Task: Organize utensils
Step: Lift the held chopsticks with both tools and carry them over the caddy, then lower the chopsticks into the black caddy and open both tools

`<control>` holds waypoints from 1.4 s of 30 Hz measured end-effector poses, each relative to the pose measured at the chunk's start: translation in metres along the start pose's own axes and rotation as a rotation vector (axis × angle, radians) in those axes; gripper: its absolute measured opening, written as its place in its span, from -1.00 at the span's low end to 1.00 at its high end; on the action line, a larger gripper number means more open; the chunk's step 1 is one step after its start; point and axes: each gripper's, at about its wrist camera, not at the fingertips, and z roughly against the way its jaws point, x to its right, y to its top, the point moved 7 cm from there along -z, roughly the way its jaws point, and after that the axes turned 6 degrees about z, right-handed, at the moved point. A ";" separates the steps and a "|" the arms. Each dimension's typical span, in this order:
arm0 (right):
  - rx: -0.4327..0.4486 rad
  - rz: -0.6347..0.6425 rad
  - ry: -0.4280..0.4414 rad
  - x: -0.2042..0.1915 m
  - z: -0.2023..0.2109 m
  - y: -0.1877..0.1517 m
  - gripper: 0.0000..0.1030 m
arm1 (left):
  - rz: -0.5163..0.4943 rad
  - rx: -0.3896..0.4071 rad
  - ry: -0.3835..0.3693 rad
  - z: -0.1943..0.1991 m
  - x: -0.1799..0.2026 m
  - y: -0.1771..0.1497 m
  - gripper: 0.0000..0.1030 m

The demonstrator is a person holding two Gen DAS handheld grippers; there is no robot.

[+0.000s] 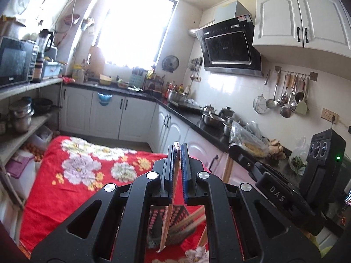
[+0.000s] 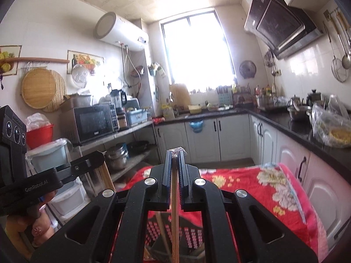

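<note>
My left gripper (image 1: 178, 148) is shut on a wooden chopstick (image 1: 167, 225) with a shiny tip, held upright above a perforated utensil holder (image 1: 175, 225) that holds more chopsticks. My right gripper (image 2: 175, 153) is shut on another wooden chopstick (image 2: 174, 219), upright above the same holder (image 2: 166, 234). The right gripper's body (image 1: 274, 190) shows at the right of the left wrist view; the left gripper's body (image 2: 43, 175) shows at the left of the right wrist view.
The holder stands on a table with a red floral cloth (image 1: 76, 175). Black countertop (image 1: 208, 129) with pots and bags runs along the right. Shelves with a microwave (image 2: 94, 122) and pots stand at the left. Utensils hang on the wall (image 1: 287, 96).
</note>
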 end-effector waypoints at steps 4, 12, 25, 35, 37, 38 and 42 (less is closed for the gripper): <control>0.035 0.016 -0.024 0.004 -0.006 0.012 -0.88 | 0.000 0.032 -0.001 -0.003 0.003 0.010 -0.94; 0.090 0.024 -0.061 0.018 -0.021 0.020 -0.88 | -0.020 0.044 0.014 -0.021 0.008 0.008 -0.94; 0.104 0.030 -0.115 0.036 -0.044 -0.003 -0.88 | -0.016 0.028 0.054 -0.048 -0.004 -0.013 -0.94; 0.123 0.080 -0.151 0.035 -0.048 -0.019 -0.88 | -0.016 0.007 0.075 -0.058 -0.015 -0.033 -0.94; 0.125 0.093 -0.160 0.035 -0.048 -0.025 -0.88 | -0.010 -0.002 0.075 -0.060 -0.018 -0.039 -0.94; 0.126 0.099 -0.165 0.034 -0.048 -0.028 -0.88 | -0.007 -0.006 0.077 -0.062 -0.019 -0.041 -0.94; 0.118 0.100 -0.174 0.037 -0.048 -0.037 -0.88 | 0.006 -0.025 0.078 -0.065 -0.026 -0.053 -0.93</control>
